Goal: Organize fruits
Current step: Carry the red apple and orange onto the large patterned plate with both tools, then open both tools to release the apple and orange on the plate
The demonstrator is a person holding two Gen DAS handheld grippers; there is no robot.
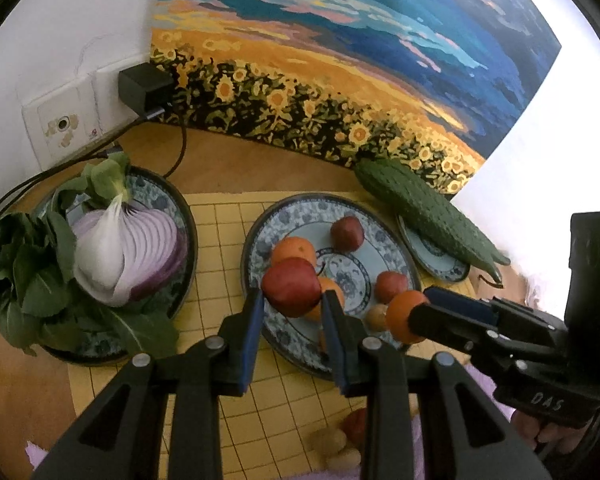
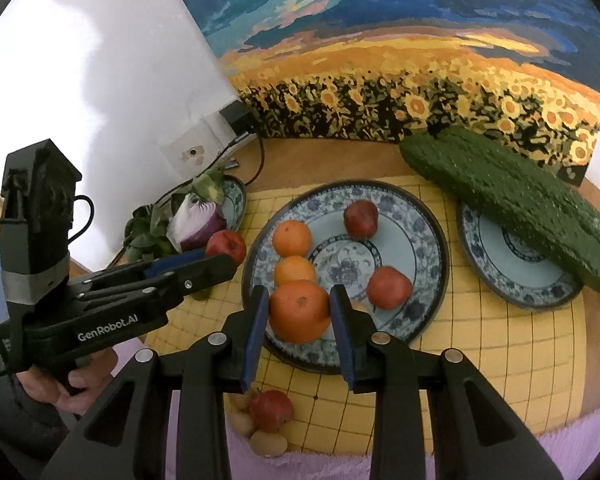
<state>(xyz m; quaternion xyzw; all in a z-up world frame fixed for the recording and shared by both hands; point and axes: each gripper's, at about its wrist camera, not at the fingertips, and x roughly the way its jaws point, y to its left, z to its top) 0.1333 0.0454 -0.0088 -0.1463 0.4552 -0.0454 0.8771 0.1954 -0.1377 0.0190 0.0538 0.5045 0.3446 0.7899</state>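
In the left wrist view my left gripper (image 1: 292,294) is shut on a red apple (image 1: 290,286), held just above the near left rim of the blue-patterned plate (image 1: 300,210). My right gripper (image 2: 299,292) is shut on a large orange (image 2: 300,311) over the plate's (image 2: 420,216) near rim. Two oranges (image 2: 292,237) (image 2: 295,270) and two red fruits (image 2: 361,219) (image 2: 388,287) lie on the plate. The right wrist view shows the left gripper (image 2: 228,258) at the left, level with the plate. The right gripper (image 1: 420,304) shows at the right of the left wrist view.
A plate (image 1: 180,208) at the left bears a halved purple onion (image 1: 128,252) and leafy greens (image 1: 28,276). A long green gourd (image 2: 512,196) lies across a small plate (image 2: 516,292) at the right. A red fruit (image 2: 271,410) and small tan fruits (image 2: 268,442) lie near the mat's front edge. Painting and wall socket stand behind.
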